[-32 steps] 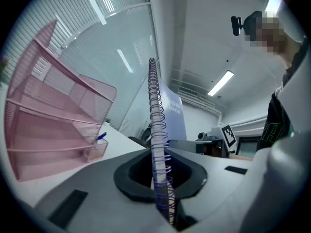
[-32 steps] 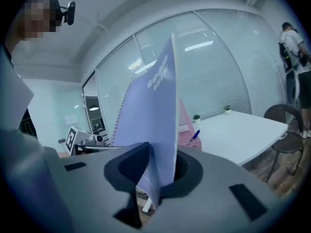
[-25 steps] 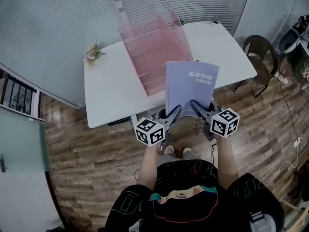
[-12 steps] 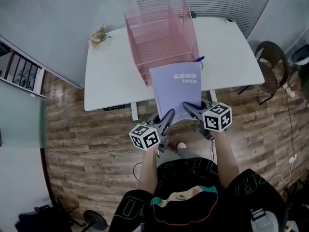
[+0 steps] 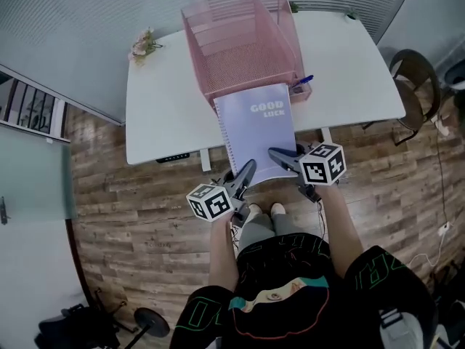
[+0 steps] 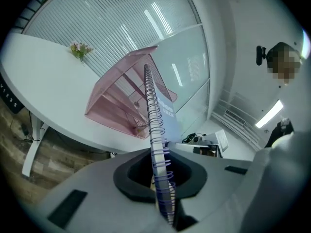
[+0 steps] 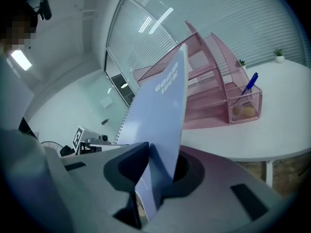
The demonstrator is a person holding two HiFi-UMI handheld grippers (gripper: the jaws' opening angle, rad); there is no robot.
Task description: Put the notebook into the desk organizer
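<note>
A lilac spiral notebook (image 5: 258, 129) with "GOOD LUCK" on its cover is held in the air between both grippers, its far edge close to the front of the pink wire desk organizer (image 5: 243, 49) on the white table (image 5: 160, 115). My left gripper (image 5: 247, 169) is shut on the spiral-bound corner (image 6: 154, 115). My right gripper (image 5: 280, 155) holds the other near corner; its jaws are opening slightly with the notebook (image 7: 160, 106) still pressed between them. The organizer (image 7: 209, 81) stands just beyond the notebook's top edge.
A blue pen (image 5: 304, 81) stands in the organizer's small mesh cup at its right. A flower sprig (image 5: 142, 47) lies at the table's far left, a tiny potted plant (image 5: 352, 13) at the far right. A dark chair (image 5: 414, 71) is beside the table. Wood floor lies below.
The notebook has moved forward and to the left with both grippers, from beside the organizer's right to right at its front. Both grippers keep their hold.
</note>
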